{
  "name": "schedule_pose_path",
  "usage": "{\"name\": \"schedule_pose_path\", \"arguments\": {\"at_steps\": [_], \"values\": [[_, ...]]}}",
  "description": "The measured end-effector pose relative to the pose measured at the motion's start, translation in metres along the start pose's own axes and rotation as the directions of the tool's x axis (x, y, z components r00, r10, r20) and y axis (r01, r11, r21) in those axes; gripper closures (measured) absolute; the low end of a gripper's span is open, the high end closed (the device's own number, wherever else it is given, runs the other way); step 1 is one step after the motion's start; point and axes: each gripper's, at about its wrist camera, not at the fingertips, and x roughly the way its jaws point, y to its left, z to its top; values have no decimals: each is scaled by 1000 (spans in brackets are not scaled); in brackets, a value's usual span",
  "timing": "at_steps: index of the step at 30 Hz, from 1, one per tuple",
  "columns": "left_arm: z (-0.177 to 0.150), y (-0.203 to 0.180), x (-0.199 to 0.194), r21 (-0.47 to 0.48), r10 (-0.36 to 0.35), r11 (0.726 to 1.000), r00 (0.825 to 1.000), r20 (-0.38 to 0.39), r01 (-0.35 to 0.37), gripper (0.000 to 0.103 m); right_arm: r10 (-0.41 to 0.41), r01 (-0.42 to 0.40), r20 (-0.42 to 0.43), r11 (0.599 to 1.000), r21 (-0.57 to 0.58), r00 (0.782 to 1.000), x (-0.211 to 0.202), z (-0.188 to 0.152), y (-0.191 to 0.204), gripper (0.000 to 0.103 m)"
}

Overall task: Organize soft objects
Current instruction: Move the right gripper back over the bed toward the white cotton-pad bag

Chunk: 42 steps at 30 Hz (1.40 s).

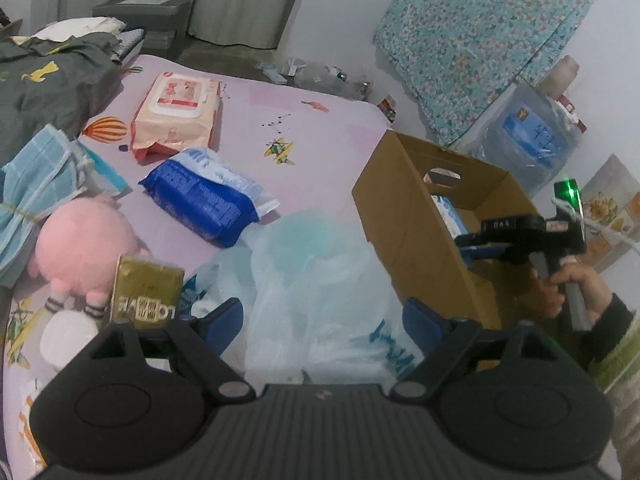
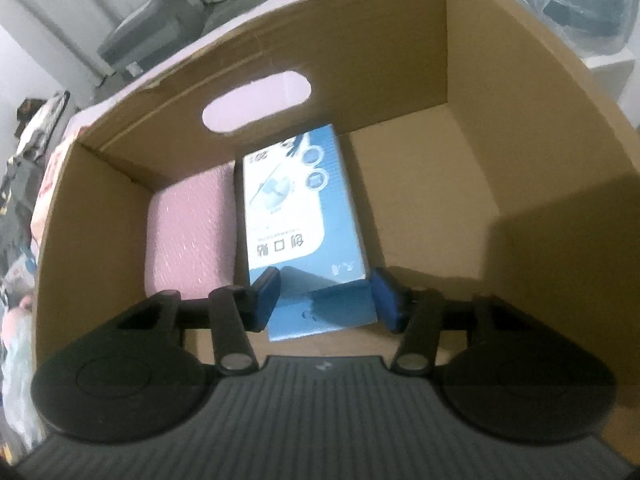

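Observation:
My left gripper (image 1: 322, 320) is open, its blue fingers on either side of a crumpled clear plastic bag (image 1: 316, 288) on the pink bedsheet. Beyond it lie a blue wipes pack (image 1: 208, 196), an orange-and-white wipes pack (image 1: 176, 116), a pink plush toy (image 1: 84, 248) and a gold box (image 1: 146, 292). My right gripper (image 2: 326, 296) is inside the cardboard box (image 2: 520, 152), open, its fingers on either side of the near end of a blue bandage box (image 2: 304, 216) lying on the box floor. It also shows in the left wrist view (image 1: 480, 244).
Folded blue cloths (image 1: 36, 184) and dark clothes (image 1: 48, 80) lie at the bed's left. A floral quilt (image 1: 488, 36) and a bagged blue item (image 1: 532, 136) stand by the wall behind the cardboard box (image 1: 404, 216). Pink sheet (image 2: 192, 224) shows through the box floor.

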Motion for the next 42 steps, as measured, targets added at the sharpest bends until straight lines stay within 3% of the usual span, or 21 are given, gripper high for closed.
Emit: {"name": "schedule_pose_path", "arguments": {"at_steps": [11,20,28,34,37,40,42], "values": [[-16,-3,-12,50,32,998,999,28,-33,13,12,-12,4,1000,-13,1000,-1,-1,7,56],[-18,5,-40,78,103,990,986,127,-114,11,-17,29,124,995,-97,992,-63,0,32,35],[-19,22,-61,70,187,976,957,222,-207,10,136,-82,217,967,-242,967,-132,-6,98,26],[-23,39,-66,46,239,965,940,245,-257,10,307,-251,116,903,-348,945,-136,-14,167,25],[-24,50,-69,28,287,952,920,266,-305,10,367,-328,41,870,-368,929,-128,-17,202,25],[-22,64,-70,3,325,941,906,271,-339,11,422,-409,-39,847,-340,906,-115,-17,236,25],[-20,72,-72,2,348,932,895,278,-363,11,475,-486,-114,824,-290,873,-98,-16,256,25]]}}
